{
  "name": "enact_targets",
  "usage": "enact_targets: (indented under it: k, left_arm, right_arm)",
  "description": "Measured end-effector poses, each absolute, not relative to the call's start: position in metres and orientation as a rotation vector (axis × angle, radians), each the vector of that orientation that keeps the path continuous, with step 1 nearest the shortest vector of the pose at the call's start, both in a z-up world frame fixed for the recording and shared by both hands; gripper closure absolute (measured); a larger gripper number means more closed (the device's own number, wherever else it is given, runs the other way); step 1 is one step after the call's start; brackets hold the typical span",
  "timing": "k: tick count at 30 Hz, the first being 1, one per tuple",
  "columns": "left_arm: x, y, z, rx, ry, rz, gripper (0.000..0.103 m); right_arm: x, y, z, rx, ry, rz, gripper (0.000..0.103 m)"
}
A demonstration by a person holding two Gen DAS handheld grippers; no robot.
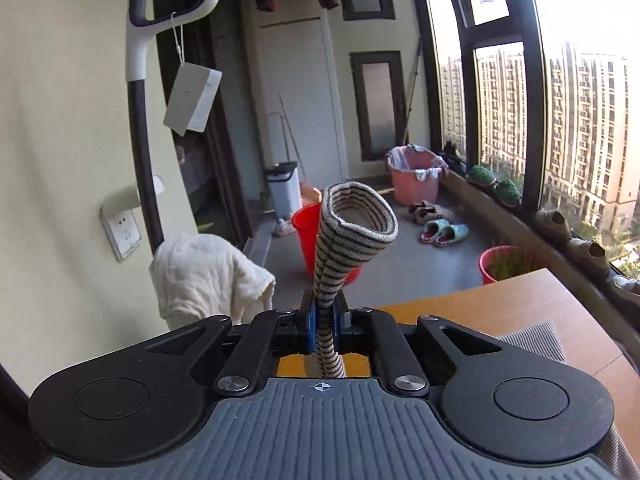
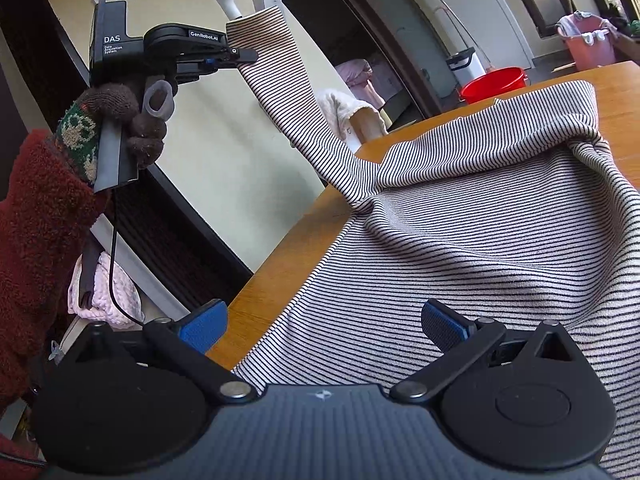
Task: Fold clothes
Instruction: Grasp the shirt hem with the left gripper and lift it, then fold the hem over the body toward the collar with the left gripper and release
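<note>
A cream top with thin black stripes (image 2: 472, 216) lies spread on the wooden table (image 2: 280, 256). Its sleeve (image 2: 276, 92) is lifted well above the table's left edge. My left gripper (image 1: 324, 320) is shut on that sleeve near the cuff, and the open cuff (image 1: 358, 216) stands up past the pads in the left wrist view. In the right wrist view the left gripper (image 2: 240, 56) appears high at the upper left, held by a gloved hand (image 2: 120, 120). My right gripper (image 2: 324, 320) is open low over the garment's near part, with nothing between its blue pads (image 2: 444, 322).
A tall white and black appliance handle (image 1: 138, 80) with a hanging tag stands at the left wall. A white towel (image 1: 208, 272) drapes beside the table. Red bucket (image 1: 308, 236), pink basket (image 1: 414, 176), bin, slippers and plant pots sit on the balcony floor by the window.
</note>
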State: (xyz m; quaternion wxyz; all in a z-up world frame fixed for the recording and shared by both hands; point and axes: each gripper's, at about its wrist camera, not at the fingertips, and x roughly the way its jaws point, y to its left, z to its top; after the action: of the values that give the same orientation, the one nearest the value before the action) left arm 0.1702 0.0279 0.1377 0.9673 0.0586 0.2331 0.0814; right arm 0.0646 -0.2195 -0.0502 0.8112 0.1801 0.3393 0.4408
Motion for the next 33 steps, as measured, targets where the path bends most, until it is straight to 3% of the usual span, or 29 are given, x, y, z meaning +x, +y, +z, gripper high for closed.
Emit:
enact_targets:
  k: [15,25,28,33]
  left_arm:
    - [0.235,-0.08,0.133,0.123,0.496,-0.052,0.093]
    - [0.221,-0.134,0.114,0.142,0.502,-0.247,0.058]
    - [0.211,-0.117,0.104,0.149,0.527,-0.219,0.048]
    - [0.196,-0.062,0.075,0.125,0.6,-0.121,0.041]
  right_arm:
    - [0.075,-0.231,-0.066,0.438,0.745,0.885,0.0]
    - [0.078,-0.239,-0.071,0.465,0.744,0.856,0.0]
    - [0.078,-0.237,-0.071,0.467,0.74,0.86,0.0]
    - [0.078,-0.231,-0.069,0.451,0.743,0.854,0.0]
